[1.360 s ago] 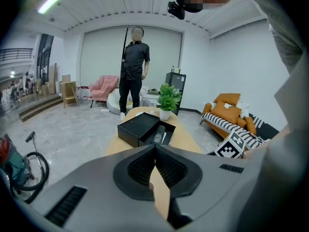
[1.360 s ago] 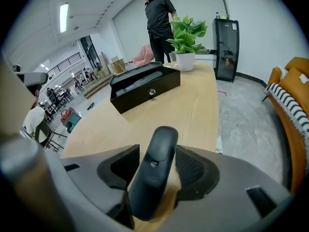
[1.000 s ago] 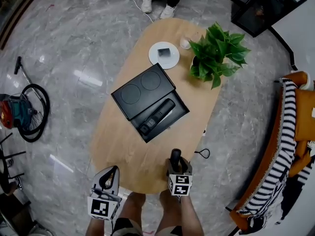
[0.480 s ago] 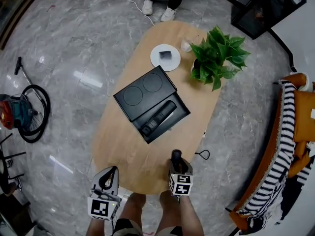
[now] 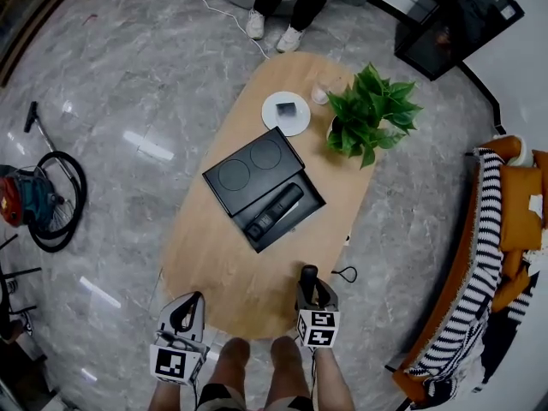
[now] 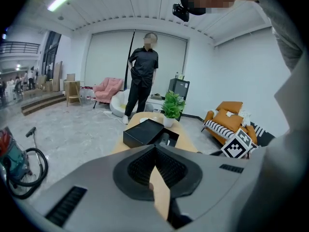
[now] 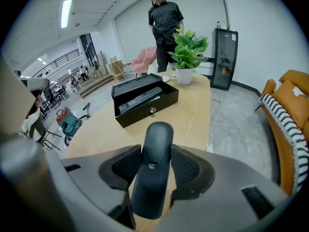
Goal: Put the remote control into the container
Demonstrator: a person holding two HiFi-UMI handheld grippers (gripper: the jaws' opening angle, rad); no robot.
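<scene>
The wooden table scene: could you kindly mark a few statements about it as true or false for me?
1. The right claw holds a dark remote. True.
2. The black box is closed. False: it stands open, with its lid laid back beside it.
3. The left claw is shut with nothing in it. True.
4. The potted plant stands on the floor. False: it stands on the table, at the far end.
</scene>
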